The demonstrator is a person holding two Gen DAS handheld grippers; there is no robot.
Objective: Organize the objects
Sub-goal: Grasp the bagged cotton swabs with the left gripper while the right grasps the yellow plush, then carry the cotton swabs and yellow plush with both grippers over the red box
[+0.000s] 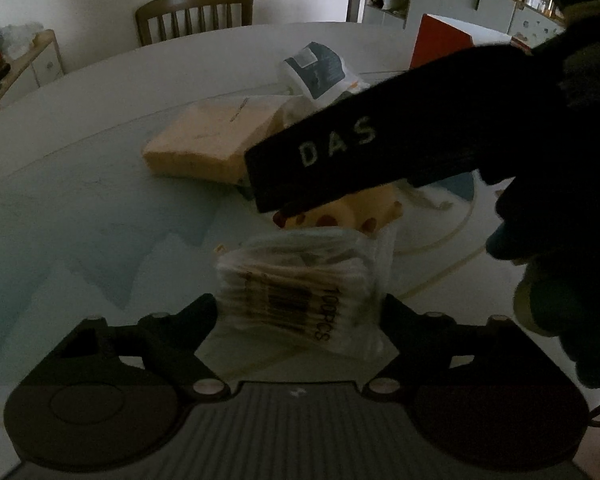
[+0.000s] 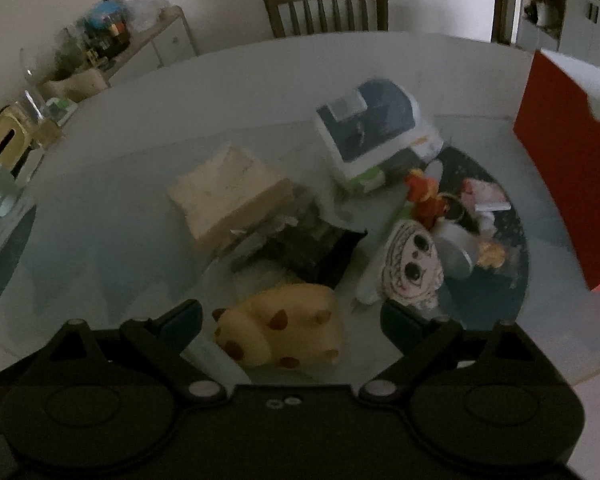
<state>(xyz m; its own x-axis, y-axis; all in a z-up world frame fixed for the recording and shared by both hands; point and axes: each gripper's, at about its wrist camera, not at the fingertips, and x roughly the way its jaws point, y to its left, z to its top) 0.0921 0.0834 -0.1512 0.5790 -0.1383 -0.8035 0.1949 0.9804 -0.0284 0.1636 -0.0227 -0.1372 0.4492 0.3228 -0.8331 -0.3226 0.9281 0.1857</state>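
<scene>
Clear crinkled plastic is wrapping the bag of cotton swabs [image 1: 300, 300], which is sitting at lower centre of the left wrist view, between the fingers of the left gripper [image 1: 300, 308]; the fingers appear to be pressing its sides, so it is judged held. The right gripper [image 2: 290, 320] is standing open at the bottom of the right wrist view, its fingers spread on either side of the yellow spotted toy [image 2: 284, 328] without touching it. In the left view the right gripper's dark body is crossing from the right, just above the toy. Likely risks: the slippery bag sliding out, or the two grippers knocking together over the toy. The table [image 2: 112, 208] is also carrying a tan box [image 2: 228, 196] at centre.
</scene>
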